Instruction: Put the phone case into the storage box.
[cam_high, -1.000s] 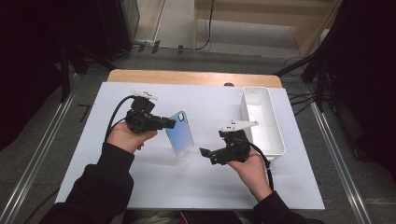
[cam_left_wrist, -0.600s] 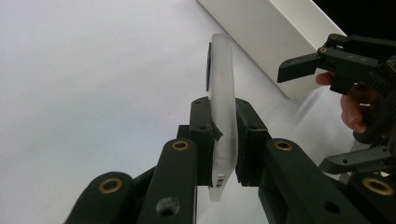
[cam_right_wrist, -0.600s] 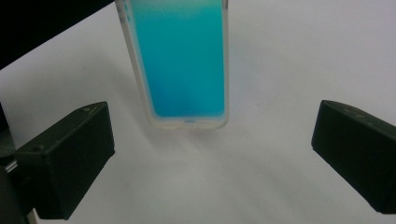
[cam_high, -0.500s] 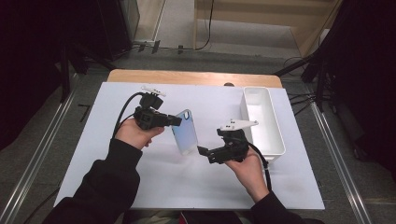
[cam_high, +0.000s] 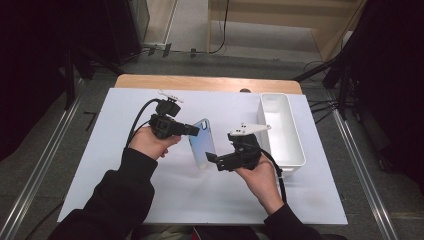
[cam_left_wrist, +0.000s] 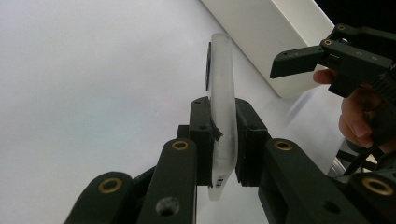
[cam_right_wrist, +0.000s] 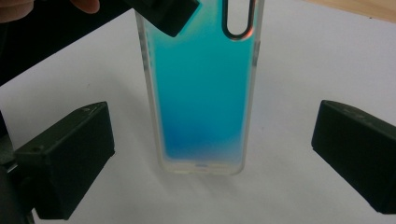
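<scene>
Left hand-held gripper (cam_high: 196, 131) clamps phone case (cam_high: 204, 143) near white bin (cam_high: 295, 150).

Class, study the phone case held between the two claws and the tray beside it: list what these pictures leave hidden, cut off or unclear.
- Phone case: its top is cut off by the edge of the right gripper view, and the left claw covers one upper corner.
- Phone case, high view: its far face is turned away.
- White tray: cut off by the edge in the left gripper view.
- Right claw: whether it touches the case is unclear in the high view.
</scene>
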